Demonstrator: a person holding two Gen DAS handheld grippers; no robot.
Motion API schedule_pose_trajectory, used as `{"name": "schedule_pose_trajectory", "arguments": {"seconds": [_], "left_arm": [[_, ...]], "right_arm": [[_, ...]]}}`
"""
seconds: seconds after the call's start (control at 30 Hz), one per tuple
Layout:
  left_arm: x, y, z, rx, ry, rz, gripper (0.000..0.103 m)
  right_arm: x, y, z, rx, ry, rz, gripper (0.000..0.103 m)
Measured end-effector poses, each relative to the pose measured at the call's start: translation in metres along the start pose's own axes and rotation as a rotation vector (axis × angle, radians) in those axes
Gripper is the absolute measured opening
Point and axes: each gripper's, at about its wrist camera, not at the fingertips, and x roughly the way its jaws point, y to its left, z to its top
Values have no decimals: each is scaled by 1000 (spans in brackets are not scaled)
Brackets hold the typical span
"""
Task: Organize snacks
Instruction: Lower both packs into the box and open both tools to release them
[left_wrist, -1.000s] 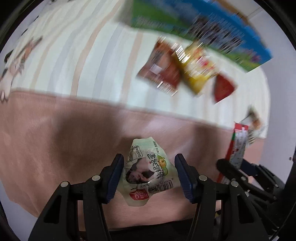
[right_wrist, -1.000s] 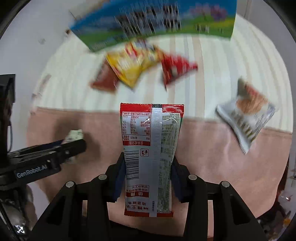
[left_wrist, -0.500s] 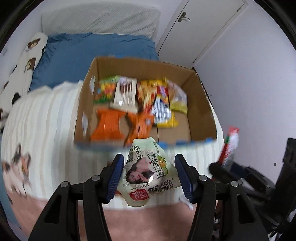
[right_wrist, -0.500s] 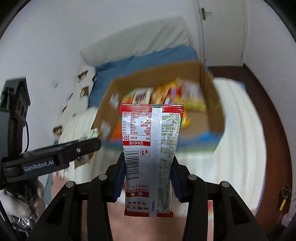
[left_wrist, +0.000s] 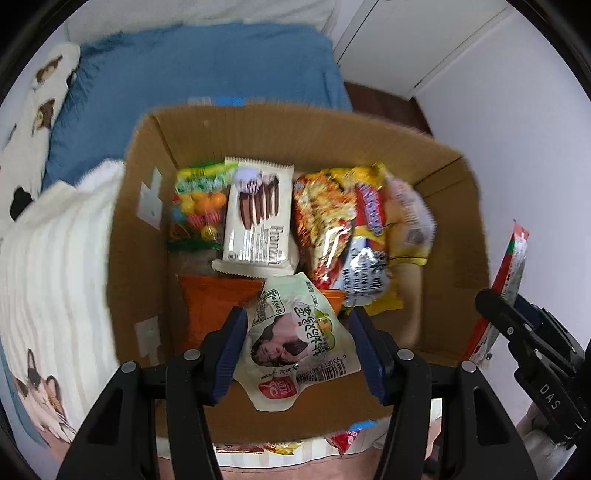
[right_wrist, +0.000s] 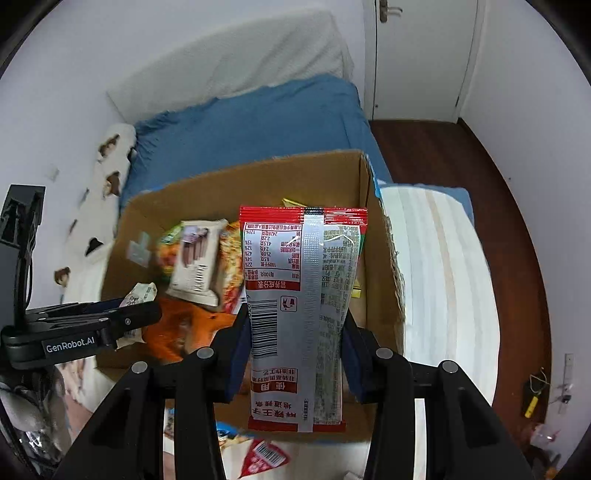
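My left gripper (left_wrist: 297, 354) is shut on a pale green snack pouch (left_wrist: 295, 339) with a face printed on it, held over the near side of an open cardboard box (left_wrist: 140, 206). My right gripper (right_wrist: 293, 350) is shut on a tall red and silver snack packet (right_wrist: 301, 306), held upright over the box's near right part (right_wrist: 384, 258). The box holds several snacks: a white wafer pack (left_wrist: 256, 218), a candy bag (left_wrist: 197, 206), orange bags (left_wrist: 214, 299) and a noodle pack (left_wrist: 325, 221). The left gripper also shows in the right wrist view (right_wrist: 92, 321).
The box sits on a bed with a striped cream blanket (left_wrist: 48, 266) and blue bedding (left_wrist: 199, 70) behind it. A few loose snack packets (right_wrist: 264, 456) lie just in front of the box. A wall, a door (right_wrist: 417, 55) and brown floor (right_wrist: 509, 206) lie to the right.
Both grippers have carried their packets from above the pink blanket and loose snacks up to over the open box, which now fills the views from close above.
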Motion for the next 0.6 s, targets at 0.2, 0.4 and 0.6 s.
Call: {"name": "schedule_pose_trajectory", "arguments": {"seconds": [0.2,0.4,0.6], "left_arm": [[29,7,4,-14,78,4,55],[52,11,1,-14,128,35,56],[60,12,-5,-25,148,52,56]], "right_arm": [[37,-8,1,-14,61,-34,46],[62,-12,-6,-23,144,-36,46],[75,-15,-11,-12,206,-60,65]]}}
